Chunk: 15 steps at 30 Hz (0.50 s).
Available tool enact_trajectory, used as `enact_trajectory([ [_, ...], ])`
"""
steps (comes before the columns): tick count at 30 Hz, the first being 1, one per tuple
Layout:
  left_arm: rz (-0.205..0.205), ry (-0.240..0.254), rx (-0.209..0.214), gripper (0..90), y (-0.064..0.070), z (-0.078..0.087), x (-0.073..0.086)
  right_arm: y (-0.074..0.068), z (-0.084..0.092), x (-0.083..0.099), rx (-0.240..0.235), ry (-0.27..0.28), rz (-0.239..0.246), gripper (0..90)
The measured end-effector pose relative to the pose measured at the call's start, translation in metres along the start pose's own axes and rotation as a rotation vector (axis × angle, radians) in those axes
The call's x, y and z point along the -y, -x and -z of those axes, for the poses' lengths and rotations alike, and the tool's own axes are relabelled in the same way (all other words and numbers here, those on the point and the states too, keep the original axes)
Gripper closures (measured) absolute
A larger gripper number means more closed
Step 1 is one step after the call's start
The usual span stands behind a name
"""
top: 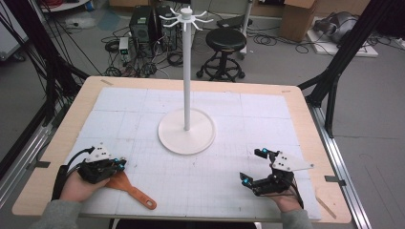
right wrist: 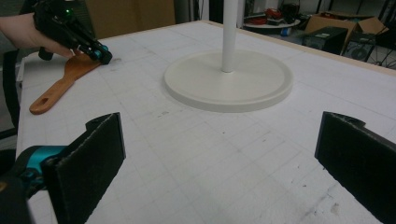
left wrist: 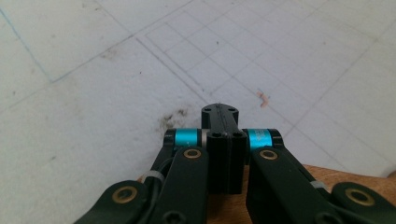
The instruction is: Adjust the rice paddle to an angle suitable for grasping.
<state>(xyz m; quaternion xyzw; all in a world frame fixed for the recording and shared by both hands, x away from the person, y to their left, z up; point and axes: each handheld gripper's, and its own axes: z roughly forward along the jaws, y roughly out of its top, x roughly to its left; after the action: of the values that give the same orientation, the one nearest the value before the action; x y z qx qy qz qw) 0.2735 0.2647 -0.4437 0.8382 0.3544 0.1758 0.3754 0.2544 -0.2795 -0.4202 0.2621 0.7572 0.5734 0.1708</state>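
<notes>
Wooden orange spatula (top: 128, 186) lies at the table's near left, its blade under the closed left gripper (top: 120, 164). Keep pressing flat. Right gripper (top: 252, 166) waits open.

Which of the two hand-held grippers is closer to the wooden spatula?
The left. The left gripper is right over the wooden spatula's blade, jaws shut. The right gripper rests open across the table, well away from it.

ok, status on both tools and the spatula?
Left tool shut, over the wooden spatula's blade, grip unconfirmed. Right tool open, nothing between jaws. White stand mid-table, clear of both.
</notes>
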Motion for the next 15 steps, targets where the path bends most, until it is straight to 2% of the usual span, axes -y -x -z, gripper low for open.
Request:
enact_trajectory([
  [8,-0.014,-0.002,-0.026,89.9,0.004,0.004,0.003,-0.001,-0.001,-0.001,-0.004,-0.004,0.002,0.2],
  [9,-0.016,0.018,-0.037,90.0,0.005,0.006,0.003,0.0,-0.001,-0.001,-0.004,-0.001,0.007,0.2],
  [10,-0.016,0.018,-0.037,89.9,0.005,0.006,0.003,0.0,-0.001,-0.001,-0.003,-0.002,0.008,0.2],
  [11,0.001,0.045,-0.025,90.0,0.007,0.011,0.004,0.0,-0.001,-0.001,-0.003,-0.001,0.005,0.2],
  [12,0.001,0.045,-0.025,90.0,0.007,0.011,0.004,0.0,-0.001,-0.001,-0.003,-0.001,0.005,0.2],
  [13,0.011,0.068,-0.015,89.9,0.012,0.018,0.004,0.0,-0.001,-0.001,-0.001,0.002,0.006,0.2],
  [15,0.002,0.089,-0.002,89.9,0.02,0.025,0.005,-0.001,0.0,-0.001,0.0,0.005,0.006,0.2],
])
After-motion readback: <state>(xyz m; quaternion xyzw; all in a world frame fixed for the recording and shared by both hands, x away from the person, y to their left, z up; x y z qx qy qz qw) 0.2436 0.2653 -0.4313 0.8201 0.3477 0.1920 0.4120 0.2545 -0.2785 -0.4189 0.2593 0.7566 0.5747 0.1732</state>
